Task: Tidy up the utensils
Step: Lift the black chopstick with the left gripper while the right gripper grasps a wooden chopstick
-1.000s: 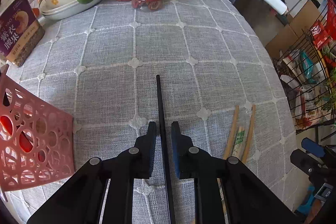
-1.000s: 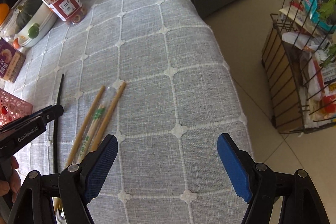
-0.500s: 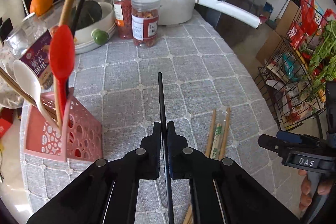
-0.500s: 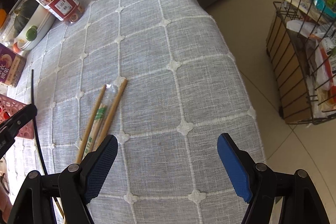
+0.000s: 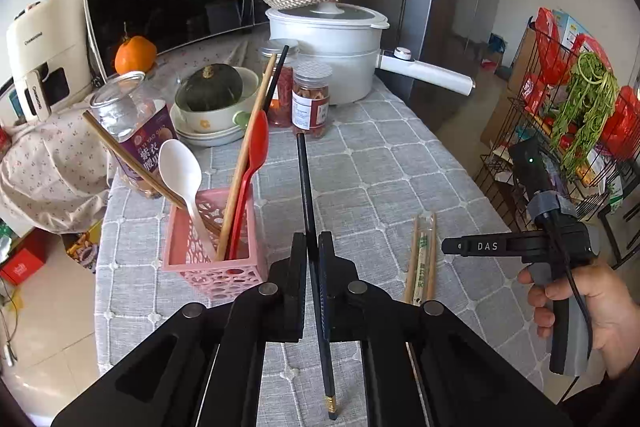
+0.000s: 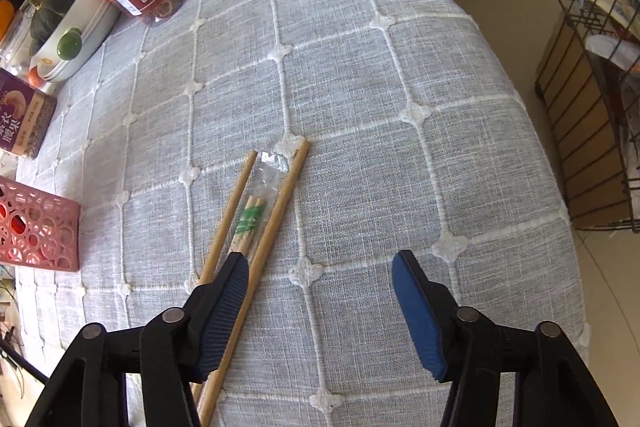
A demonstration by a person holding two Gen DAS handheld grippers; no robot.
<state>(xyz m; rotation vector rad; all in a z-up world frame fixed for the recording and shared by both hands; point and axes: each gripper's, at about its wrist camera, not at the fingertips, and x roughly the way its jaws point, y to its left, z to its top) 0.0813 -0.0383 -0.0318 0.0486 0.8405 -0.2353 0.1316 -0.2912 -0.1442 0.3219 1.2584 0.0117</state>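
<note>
My left gripper [image 5: 313, 243] is shut on a black chopstick [image 5: 305, 187], held above the grey tablecloth just right of the pink utensil holder [image 5: 212, 267]. The holder contains a white spoon [image 5: 180, 167], a red spoon [image 5: 256, 143], wooden chopsticks and another black chopstick [image 5: 276, 75]. My right gripper [image 6: 320, 263] points down over two loose wooden chopsticks [image 6: 276, 215] and a plastic-wrapped pair [image 6: 250, 223]. Its jaws are closing. The right-hand loose chopstick lies just inside the left pad; no pad presses on it.
Two jars [image 5: 310, 99], a white pot [image 5: 328, 55] with a long handle, a bowl holding a squash [image 5: 212, 95] and a nut canister [image 5: 136, 139] crowd the table's far end. The table edge [image 6: 552, 187] drops to the floor beside a wire rack [image 6: 592, 107].
The left gripper has risen with the black chopstick, bringing the pink holder and counter into view. The right gripper has shifted towards the wooden chopsticks and its jaws have narrowed.
</note>
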